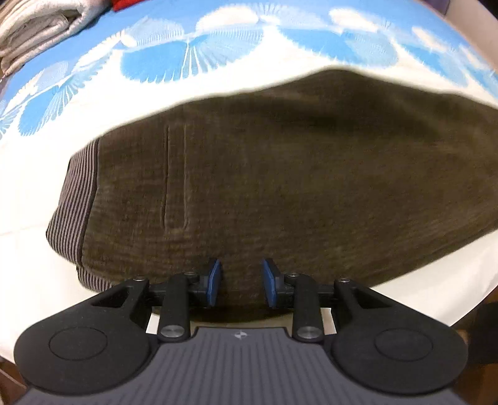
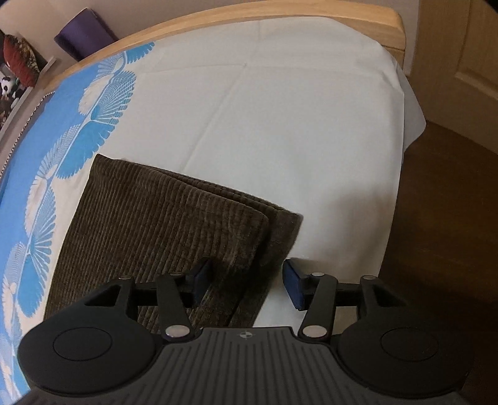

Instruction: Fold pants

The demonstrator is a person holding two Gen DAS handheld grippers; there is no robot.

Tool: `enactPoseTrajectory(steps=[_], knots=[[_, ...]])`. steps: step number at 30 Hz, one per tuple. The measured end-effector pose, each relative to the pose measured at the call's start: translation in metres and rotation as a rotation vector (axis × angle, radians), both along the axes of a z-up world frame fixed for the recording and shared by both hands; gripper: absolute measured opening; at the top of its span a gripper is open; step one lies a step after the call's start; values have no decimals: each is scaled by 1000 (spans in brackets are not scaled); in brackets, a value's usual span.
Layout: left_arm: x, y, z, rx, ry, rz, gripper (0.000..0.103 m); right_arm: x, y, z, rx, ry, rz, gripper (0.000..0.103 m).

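- the left gripper has its blue pads parted by a narrow gap, nothing pinched between them, poised over the near edge of the pants.
- the right gripper is spread wider; its left pad sits over the brown fabric and its right pad over the bare white sheet, with the corner of the folded pants lying between them. whether the pads touch the cloth i cannot tell.
- the pants are brown corduroy, lying flat on the bed, folded over so two layers show at the stepped edge in the right wrist view.
- a striped waistband shows at the left end in the left wrist view.
- beyond the pants lies a blue and white patterned spread.
- a pile of folded pale linen sits at the far left corner.
- a wooden bed frame rims the mattress.
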State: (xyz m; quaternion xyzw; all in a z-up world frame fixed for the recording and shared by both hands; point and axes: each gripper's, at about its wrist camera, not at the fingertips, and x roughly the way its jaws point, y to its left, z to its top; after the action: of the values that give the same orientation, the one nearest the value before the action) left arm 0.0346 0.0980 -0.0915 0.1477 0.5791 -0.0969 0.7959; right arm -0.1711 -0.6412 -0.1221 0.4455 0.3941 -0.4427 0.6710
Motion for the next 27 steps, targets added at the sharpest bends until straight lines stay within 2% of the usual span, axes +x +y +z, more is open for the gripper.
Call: enactPoseTrajectory(steps=[2, 5, 9, 14, 18, 21, 24, 27], knots=[[1, 1, 1, -5, -2, 5, 35, -3, 0, 0, -7, 8, -16, 40], [2, -1, 1, -7, 0, 6, 35, -6, 0, 1, 4, -1, -50, 39], [2, 0, 1, -7, 1, 3, 35, -8, 4, 4, 28, -1, -71, 48], [3, 0, 0, -5, 1, 4, 35, -11, 5, 4, 57, -18, -69, 48], [2, -2, -1, -2, 2, 2, 35, -14, 7, 6, 138, -103, -65, 48], [2, -1, 0, -5, 5, 2, 35, -33, 2, 6, 197, -210, -165, 49], [4, 0, 3, -24, 2, 15, 35, -37, -3, 0, 218, -206, -160, 49], [3, 0, 14, -84, -38, 22, 35, -33, -2, -1, 183, -188, -126, 48]])
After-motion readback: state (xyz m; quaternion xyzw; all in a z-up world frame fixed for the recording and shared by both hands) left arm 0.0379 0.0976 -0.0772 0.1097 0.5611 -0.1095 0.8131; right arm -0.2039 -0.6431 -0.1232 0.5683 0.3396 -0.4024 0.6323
